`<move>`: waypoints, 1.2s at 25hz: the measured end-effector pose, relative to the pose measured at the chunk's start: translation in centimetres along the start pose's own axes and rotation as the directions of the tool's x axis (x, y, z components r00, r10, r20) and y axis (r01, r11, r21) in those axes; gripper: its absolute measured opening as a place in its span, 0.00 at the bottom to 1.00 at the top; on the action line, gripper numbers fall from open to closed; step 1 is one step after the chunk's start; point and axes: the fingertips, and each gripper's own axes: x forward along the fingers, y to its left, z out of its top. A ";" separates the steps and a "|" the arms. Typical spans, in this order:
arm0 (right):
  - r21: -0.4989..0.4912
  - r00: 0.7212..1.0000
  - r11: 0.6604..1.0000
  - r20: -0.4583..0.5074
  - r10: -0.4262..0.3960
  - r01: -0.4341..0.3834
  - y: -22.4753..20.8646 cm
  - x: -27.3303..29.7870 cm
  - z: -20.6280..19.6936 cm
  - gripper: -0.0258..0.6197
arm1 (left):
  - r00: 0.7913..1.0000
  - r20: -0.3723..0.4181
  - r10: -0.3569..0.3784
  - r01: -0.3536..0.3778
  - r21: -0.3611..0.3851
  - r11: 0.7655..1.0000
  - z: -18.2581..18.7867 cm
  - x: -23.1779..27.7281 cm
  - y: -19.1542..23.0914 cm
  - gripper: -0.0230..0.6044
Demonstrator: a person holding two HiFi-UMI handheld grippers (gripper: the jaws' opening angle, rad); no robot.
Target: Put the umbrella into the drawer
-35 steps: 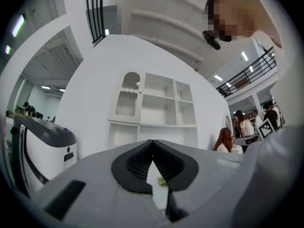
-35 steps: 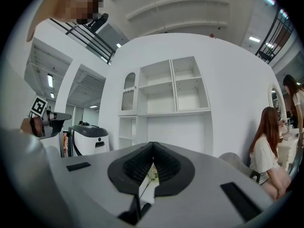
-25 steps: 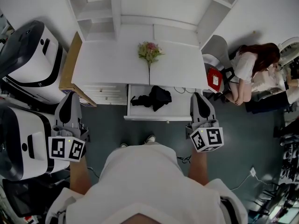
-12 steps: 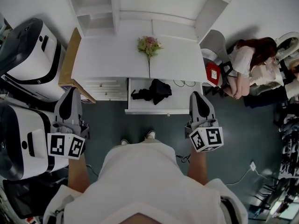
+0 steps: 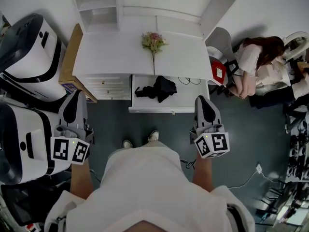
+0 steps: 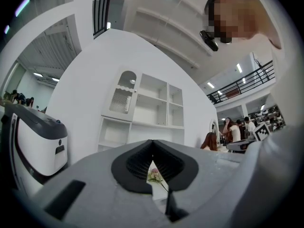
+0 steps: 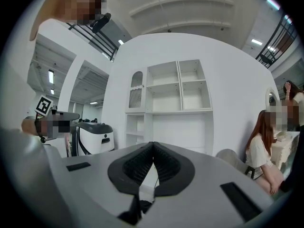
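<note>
A black folded umbrella [image 5: 157, 88] lies inside the open white drawer [image 5: 193, 102] of the white desk [image 5: 111, 57]. My left gripper [image 5: 73, 98] hovers left of the drawer, short of the desk front, jaws shut and empty. My right gripper [image 5: 203, 102] hangs near the drawer's right front corner, also shut with nothing in it. Both point level toward the desk. In the left gripper view the closed pads [image 6: 153, 161] frame a pink flower [image 6: 154, 175]. In the right gripper view the pads [image 7: 152, 161] meet at the tip.
A pink flower stem [image 5: 153, 45] lies on the desk top. White shelving [image 5: 145, 4] rises behind the desk. Large white and black machines [image 5: 24, 124] stand at the left. A seated person [image 5: 253, 62] is at the right beside a red box [image 5: 219, 74]. Cables [image 5: 251, 175] trail on the dark floor.
The desk and drawer have slid slightly up and away in the head view as I stepped back. Both grippers stay shut; the umbrella rests unmoved in the drawer.
</note>
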 end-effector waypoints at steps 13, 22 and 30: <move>0.013 1.000 1.000 -0.019 -0.004 0.004 1.4 -0.9 -1.8 0.04 | 1.000 -0.022 -0.009 0.009 -0.013 1.000 -1.4 -1.3 -0.1 0.06; -0.021 0.999 0.999 0.007 -0.037 0.037 0.6 -2.2 -1.3 0.04 | 0.998 -0.037 -0.044 0.043 -0.023 0.999 -2.0 -0.3 -1.6 0.06; -0.017 0.998 0.998 0.003 -0.058 0.058 -1.0 -2.5 -1.6 0.04 | 0.996 -0.052 -0.067 0.066 -0.031 0.997 -2.8 1.2 -3.2 0.06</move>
